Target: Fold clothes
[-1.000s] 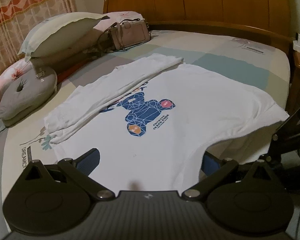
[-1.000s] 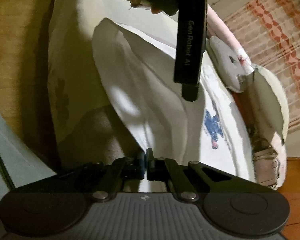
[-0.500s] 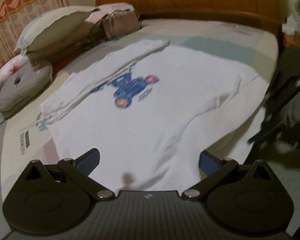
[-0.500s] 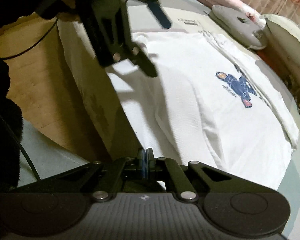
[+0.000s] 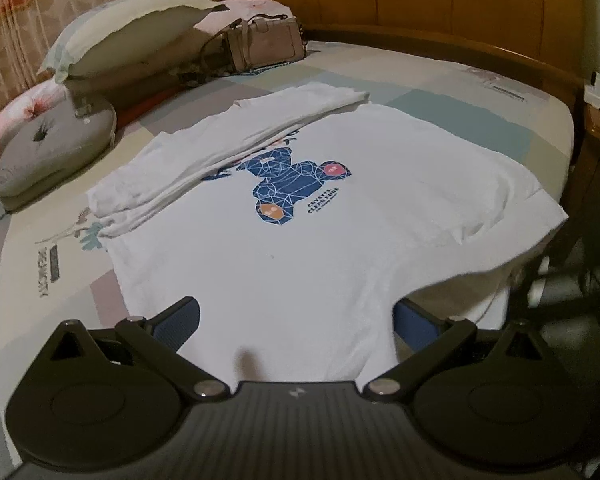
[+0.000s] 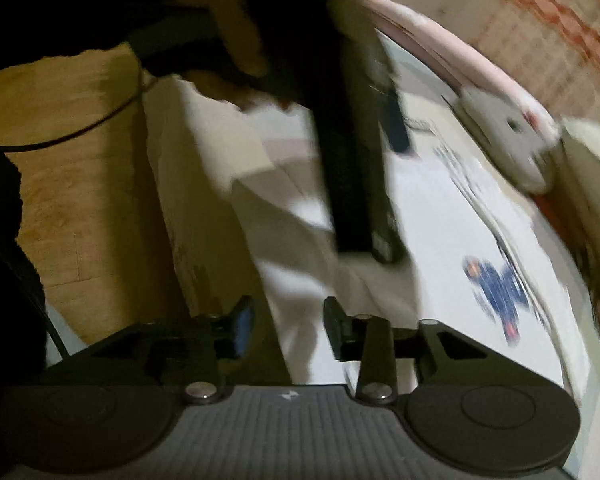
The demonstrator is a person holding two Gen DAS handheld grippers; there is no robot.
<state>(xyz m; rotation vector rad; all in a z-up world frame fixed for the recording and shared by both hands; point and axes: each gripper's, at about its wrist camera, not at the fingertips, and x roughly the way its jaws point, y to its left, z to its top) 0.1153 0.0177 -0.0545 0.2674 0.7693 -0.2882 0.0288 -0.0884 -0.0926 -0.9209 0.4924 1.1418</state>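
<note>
Fingers of your left gripper [image 5: 296,316] are spread wide over the near hem of the white T-shirt [image 5: 300,240], holding nothing. Your right gripper [image 6: 288,330] is parted too, empty, over the shirt's edge. The shirt lies flat on the bed [image 5: 440,92], one side folded in, pillows [image 5: 128,36] beyond.

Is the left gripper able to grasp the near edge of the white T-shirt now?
Probably yes: the left gripper has its jaws open on either side of the white T-shirt hem, with nothing between.
</note>
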